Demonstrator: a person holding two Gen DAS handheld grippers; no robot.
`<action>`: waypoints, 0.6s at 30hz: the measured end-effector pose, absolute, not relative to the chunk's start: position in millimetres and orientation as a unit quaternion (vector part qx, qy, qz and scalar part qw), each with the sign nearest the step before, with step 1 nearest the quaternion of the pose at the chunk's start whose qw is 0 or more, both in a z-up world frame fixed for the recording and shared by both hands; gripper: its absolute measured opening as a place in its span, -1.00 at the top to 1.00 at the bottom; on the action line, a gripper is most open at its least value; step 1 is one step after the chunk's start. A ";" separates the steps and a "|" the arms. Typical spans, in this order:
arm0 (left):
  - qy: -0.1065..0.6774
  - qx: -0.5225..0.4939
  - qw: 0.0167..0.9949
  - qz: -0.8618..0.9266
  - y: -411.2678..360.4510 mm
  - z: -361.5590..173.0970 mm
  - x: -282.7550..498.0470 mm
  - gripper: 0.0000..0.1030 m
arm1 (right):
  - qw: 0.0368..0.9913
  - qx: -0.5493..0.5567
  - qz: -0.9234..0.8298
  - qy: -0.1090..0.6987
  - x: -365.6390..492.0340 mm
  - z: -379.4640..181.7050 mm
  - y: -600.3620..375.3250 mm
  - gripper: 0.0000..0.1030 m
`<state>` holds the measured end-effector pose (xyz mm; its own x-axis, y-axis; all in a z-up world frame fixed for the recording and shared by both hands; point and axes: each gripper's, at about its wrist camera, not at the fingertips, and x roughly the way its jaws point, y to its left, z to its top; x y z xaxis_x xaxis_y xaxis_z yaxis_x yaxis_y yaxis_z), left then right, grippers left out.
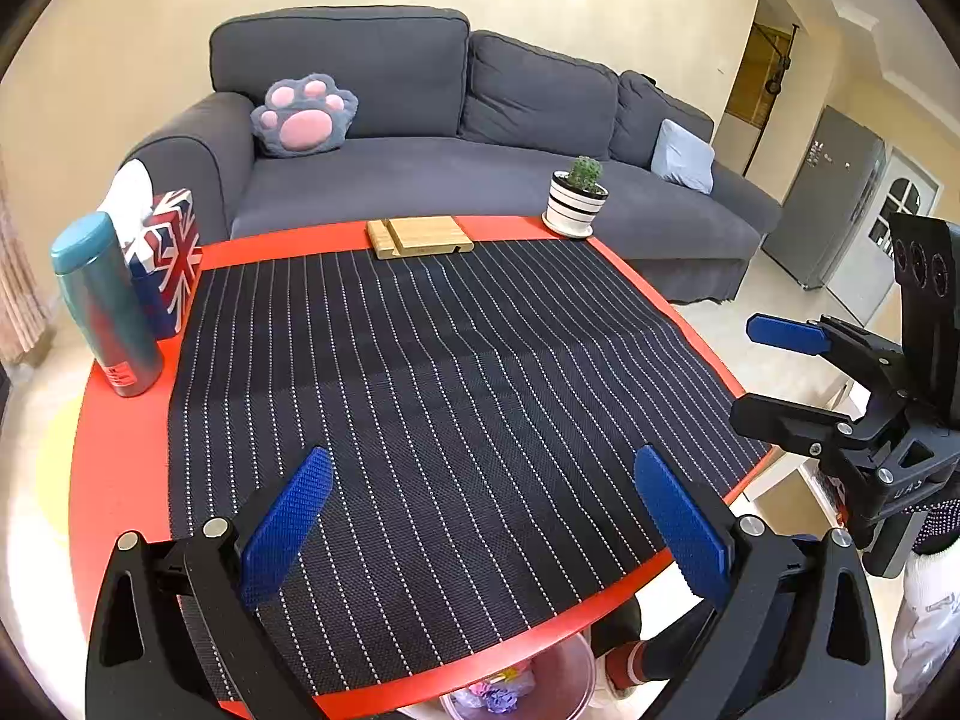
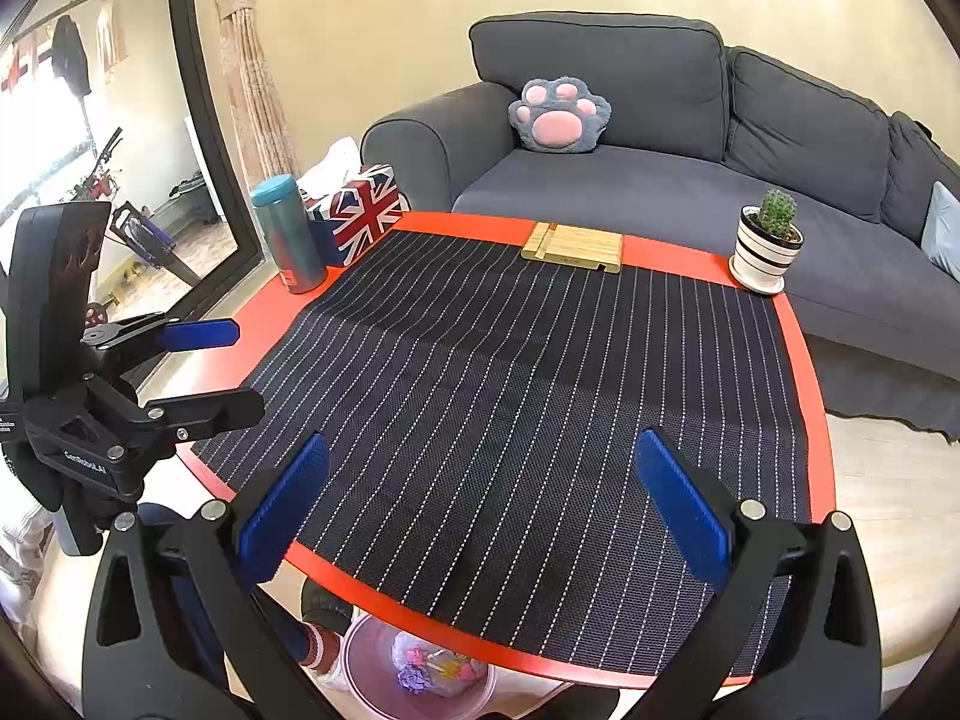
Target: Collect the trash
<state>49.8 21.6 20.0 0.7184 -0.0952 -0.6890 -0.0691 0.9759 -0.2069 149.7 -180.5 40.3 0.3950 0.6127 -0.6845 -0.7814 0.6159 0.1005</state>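
A clear pink bin [image 2: 372, 648] stands on the floor under the table's near edge, with crumpled coloured trash [image 2: 429, 669] in it. It also shows in the left wrist view [image 1: 570, 678]. My left gripper [image 1: 480, 462] is open and empty above the striped mat [image 1: 450, 390]. My right gripper [image 2: 480, 450] is open and empty above the same mat [image 2: 510, 390]. Each gripper shows in the other's view: the right gripper [image 1: 762, 372] at the right side, the left gripper [image 2: 240, 369] at the left side. No loose trash shows on the table.
On the red table [image 1: 120, 450] stand a teal bottle [image 1: 102, 300], a Union Jack tissue box [image 1: 171, 258], a wooden stand [image 1: 420, 236] and a potted cactus [image 1: 577, 198]. A grey sofa [image 1: 450, 138] with a paw cushion [image 1: 303, 114] stands behind.
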 end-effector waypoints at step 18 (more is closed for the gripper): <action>0.378 -0.111 0.919 -0.011 20.2 17.4 51.0 -0.88 | 0.826 -0.119 0.421 0.355 150.0 37.1 -181.4 -0.94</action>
